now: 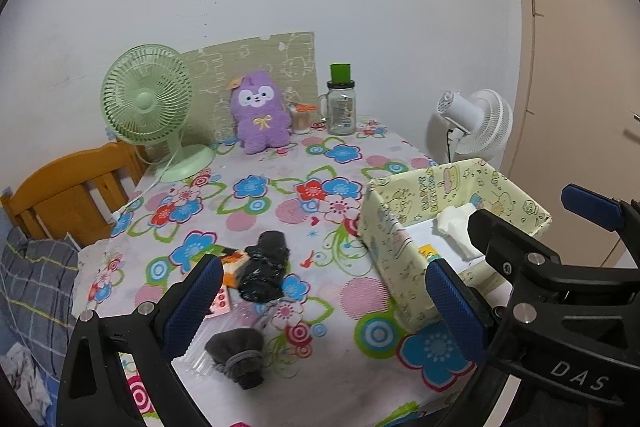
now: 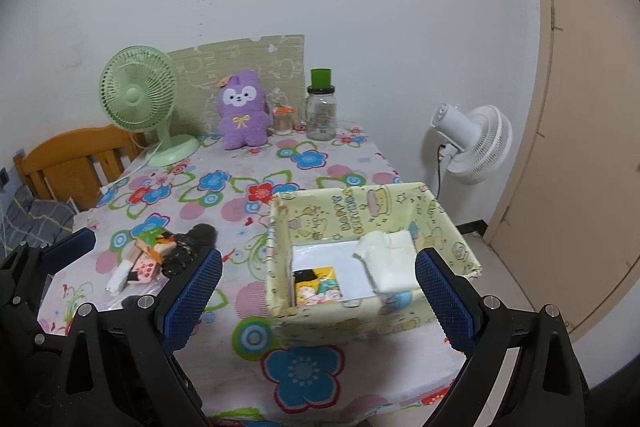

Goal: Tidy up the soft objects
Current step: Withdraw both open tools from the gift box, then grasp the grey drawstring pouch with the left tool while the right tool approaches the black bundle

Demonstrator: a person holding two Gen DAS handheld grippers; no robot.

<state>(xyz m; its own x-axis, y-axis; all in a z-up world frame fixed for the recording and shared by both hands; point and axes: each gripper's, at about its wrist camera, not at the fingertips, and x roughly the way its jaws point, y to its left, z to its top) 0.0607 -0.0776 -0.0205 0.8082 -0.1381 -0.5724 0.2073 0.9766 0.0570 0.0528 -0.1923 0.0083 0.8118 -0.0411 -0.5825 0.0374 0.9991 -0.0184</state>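
Observation:
A pale yellow cartoon-print box (image 2: 348, 219) (image 1: 384, 223) stands on the flowered table, holding a folded white cloth (image 2: 390, 259) (image 1: 454, 223) and a colourful packet (image 2: 318, 285). Left of it lie a black crumpled bundle (image 1: 264, 267) (image 2: 192, 245), a rolled grey sock (image 1: 238, 351) and a small pile of orange and pink packets (image 2: 146, 259) (image 1: 230, 275). A purple plush bunny (image 1: 262, 111) (image 2: 240, 115) sits at the back. My left gripper (image 1: 320, 305) is open and empty above the sock. My right gripper (image 2: 318, 301) is open and empty in front of the box.
A green desk fan (image 1: 148, 103) stands back left, with a glass jar with a green lid (image 1: 341, 103) and a small cup (image 1: 301, 119) beside the bunny. A white floor fan (image 2: 472, 143) stands right of the table. A wooden chair (image 1: 72, 195) is at the left.

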